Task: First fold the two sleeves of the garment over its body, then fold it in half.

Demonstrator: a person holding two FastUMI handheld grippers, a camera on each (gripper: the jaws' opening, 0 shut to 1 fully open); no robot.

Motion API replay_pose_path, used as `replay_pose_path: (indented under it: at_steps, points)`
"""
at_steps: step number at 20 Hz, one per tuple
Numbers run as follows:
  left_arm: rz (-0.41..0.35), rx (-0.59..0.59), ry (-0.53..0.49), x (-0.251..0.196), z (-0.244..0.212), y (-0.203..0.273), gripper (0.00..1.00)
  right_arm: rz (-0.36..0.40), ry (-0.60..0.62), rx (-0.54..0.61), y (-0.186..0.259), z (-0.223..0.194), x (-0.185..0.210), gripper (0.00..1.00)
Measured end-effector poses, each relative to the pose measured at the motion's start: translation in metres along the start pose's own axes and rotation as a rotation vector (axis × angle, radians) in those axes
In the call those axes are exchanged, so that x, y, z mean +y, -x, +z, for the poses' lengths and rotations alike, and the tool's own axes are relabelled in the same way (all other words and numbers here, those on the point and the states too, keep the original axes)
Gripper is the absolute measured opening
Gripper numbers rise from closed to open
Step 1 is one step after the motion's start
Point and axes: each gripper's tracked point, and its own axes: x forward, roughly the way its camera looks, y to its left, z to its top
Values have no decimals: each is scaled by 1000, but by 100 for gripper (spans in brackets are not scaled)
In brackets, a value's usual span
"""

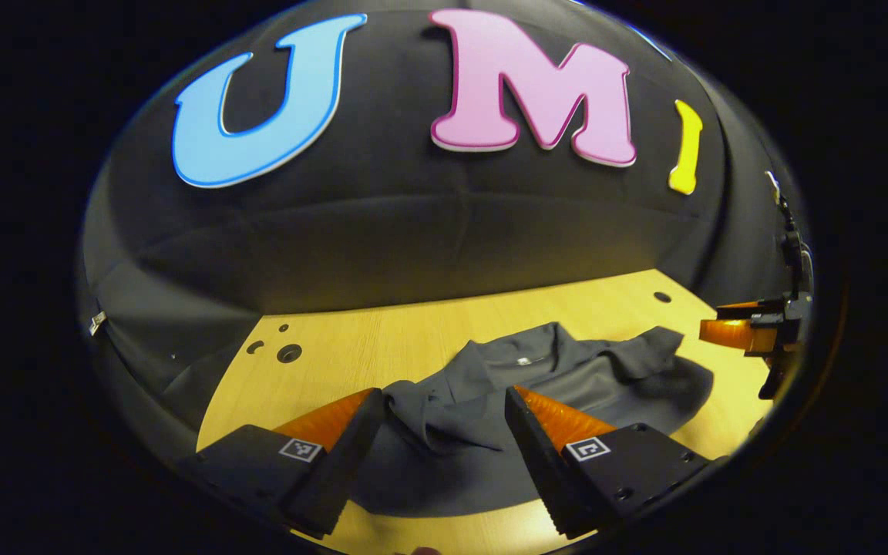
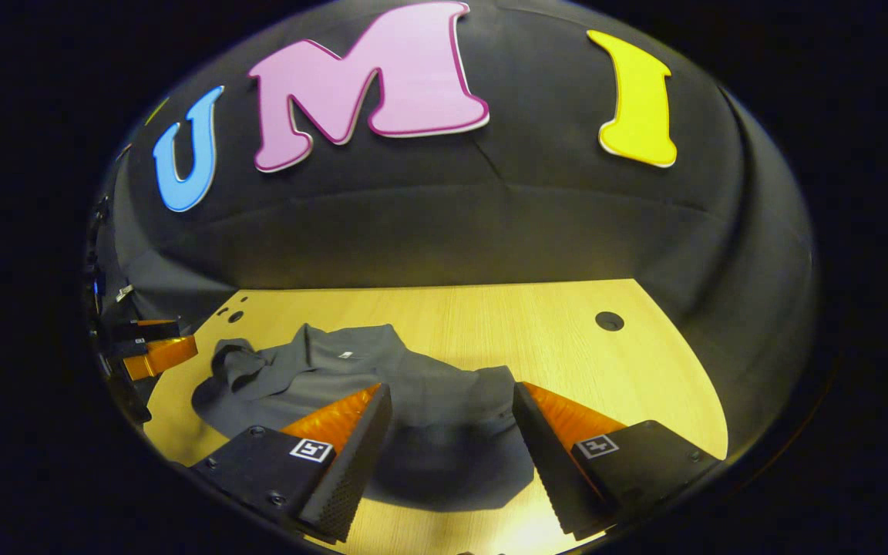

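Observation:
A dark grey garment [image 1: 560, 378] lies crumpled on the wooden table [image 1: 382, 339], collar toward the wall, a small white label at its neck. My left gripper [image 1: 444, 405] hovers open over the garment's bunched left sleeve, nothing between its fingers. In the right gripper view the same garment [image 2: 351, 378] spreads from the left to the centre. My right gripper [image 2: 452, 401] stands open above the garment's right sleeve. The right gripper [image 1: 752, 331] also shows at the far right of the left gripper view, and the left gripper [image 2: 151, 347] at the far left of the right gripper view.
The table has round holes near its far corners [image 1: 288, 353] [image 2: 609, 321]. Black cloth wall closes the back and sides. Bare wood lies beyond the garment [image 2: 552, 331].

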Motion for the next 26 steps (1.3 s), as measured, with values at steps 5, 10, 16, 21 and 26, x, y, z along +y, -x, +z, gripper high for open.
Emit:
replay_pose_path:
  at_steps: [5, 10, 16, 21, 26]
  points:
    - [-22, -73, 28, -10, 6, 77, 98, 19, 9, -65, 69, 3, 14, 98]
    - [-33, -84, 36, -20, -9, 138, 98, 23, 2, -95, 124, -4, 21, 98]
    - [-49, -57, 71, -34, -44, 191, 99, 27, -56, -116, 177, -24, 33, 99]
    - [-49, -39, 97, -40, -61, 203, 99, 20, -53, -77, 186, -48, 25, 99]
    - [-22, -25, 92, -44, -68, 202, 97, 37, -24, -59, 188, -57, 20, 99]
